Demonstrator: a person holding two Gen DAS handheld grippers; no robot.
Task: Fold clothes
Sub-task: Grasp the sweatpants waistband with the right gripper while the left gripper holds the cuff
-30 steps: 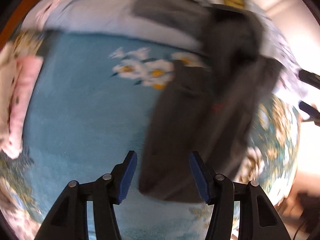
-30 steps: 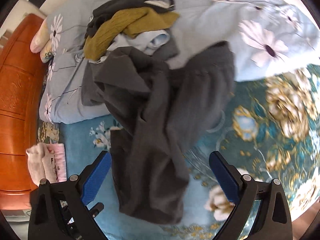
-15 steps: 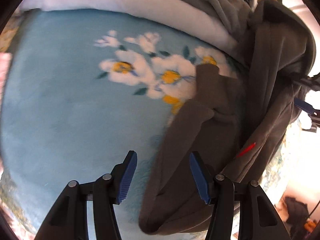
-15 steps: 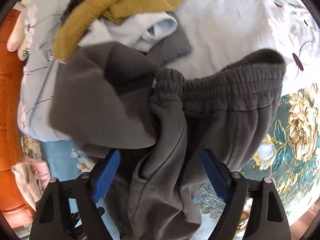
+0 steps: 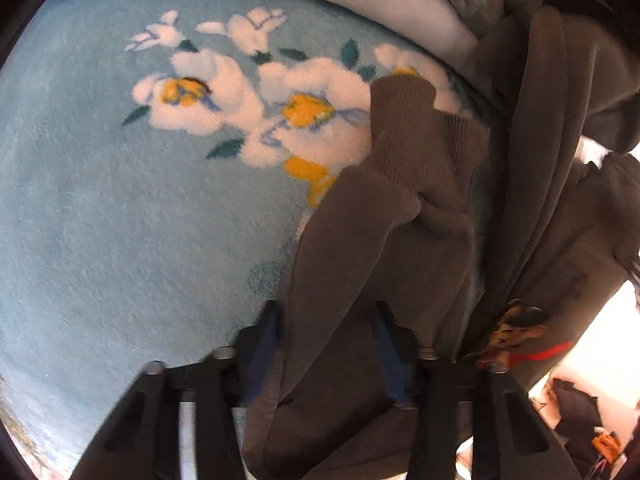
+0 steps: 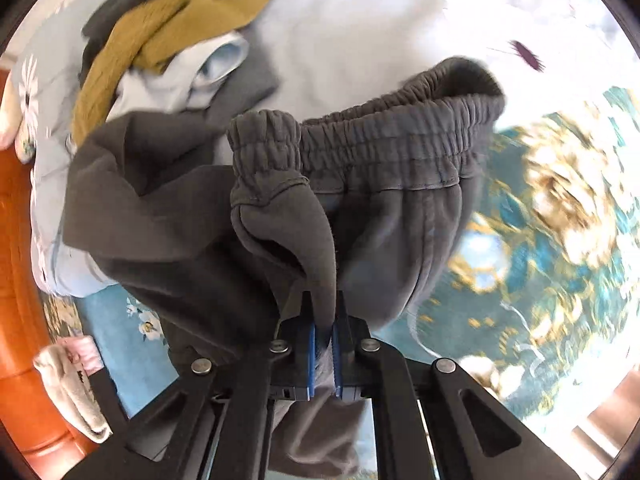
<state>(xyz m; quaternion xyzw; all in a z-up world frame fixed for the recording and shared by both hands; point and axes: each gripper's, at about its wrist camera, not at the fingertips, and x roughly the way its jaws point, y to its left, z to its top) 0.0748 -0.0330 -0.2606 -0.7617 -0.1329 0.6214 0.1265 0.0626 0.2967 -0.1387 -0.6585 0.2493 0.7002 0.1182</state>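
Dark grey sweatpants [image 6: 400, 208] lie on a floral blue blanket [image 5: 120, 220]. In the right wrist view my right gripper [image 6: 324, 344] is shut on a fold of the pants just below the elastic waistband [image 6: 384, 140]. In the left wrist view my left gripper [image 5: 324, 344] is open, its blue pads on either side of a pant leg [image 5: 360, 280] whose ribbed cuff [image 5: 432, 140] lies ahead. The leg fabric fills the gap between the jaws.
A pile of clothes with a mustard knit [image 6: 160, 36] and a pale blue garment [image 6: 208, 68] lies on the light duvet [image 6: 352, 32] behind. Pink and white folded items [image 6: 72, 380] lie at the left by an orange wooden headboard [image 6: 16, 280].
My right gripper moved in and closed on the pants near the waistband. My left gripper moved forward so the pant leg now sits between its open jaws.
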